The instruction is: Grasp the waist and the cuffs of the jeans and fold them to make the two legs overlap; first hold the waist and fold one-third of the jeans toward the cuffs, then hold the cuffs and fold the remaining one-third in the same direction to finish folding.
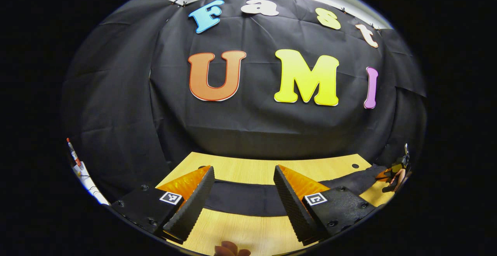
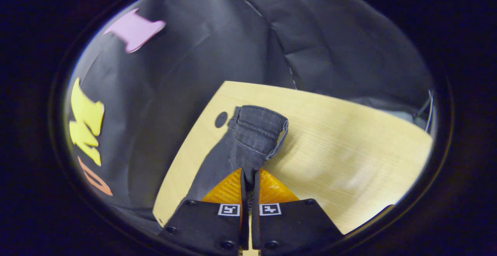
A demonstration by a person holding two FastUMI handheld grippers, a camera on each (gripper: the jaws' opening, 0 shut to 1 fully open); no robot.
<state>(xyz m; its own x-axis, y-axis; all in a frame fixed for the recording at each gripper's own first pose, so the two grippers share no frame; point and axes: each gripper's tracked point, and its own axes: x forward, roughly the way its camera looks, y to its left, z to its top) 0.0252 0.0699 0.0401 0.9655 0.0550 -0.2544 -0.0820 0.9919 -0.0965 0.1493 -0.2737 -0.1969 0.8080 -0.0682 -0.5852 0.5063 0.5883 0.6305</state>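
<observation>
Right now my right gripper (image 2: 248,180) has its fingers pressed together on a bunch of the jeans (image 2: 248,143), pinching the dark denim just below a stitched hem end that stands up past the tips; I judge this is one end of the garment, gripped so it can be carried over in a fold, though I cannot tell for sure whether it is waist or cuff. From that pinch the cloth trails away across the wooden surface (image 2: 349,143) toward its far edge. My left gripper (image 1: 244,188) hovers low over the surface with its fingers spread wide and holding nothing; the jeans lie as a dark band across the wood just ahead of them, so I read this as lining up for a grip on the other end. Far off to the right in the left gripper view, a hand (image 1: 398,176) holds the other gripper at the end of the band. A small dark hole (image 2: 221,119) sits in the surface just beside the hem. Nothing blocks my open fingers.
</observation>
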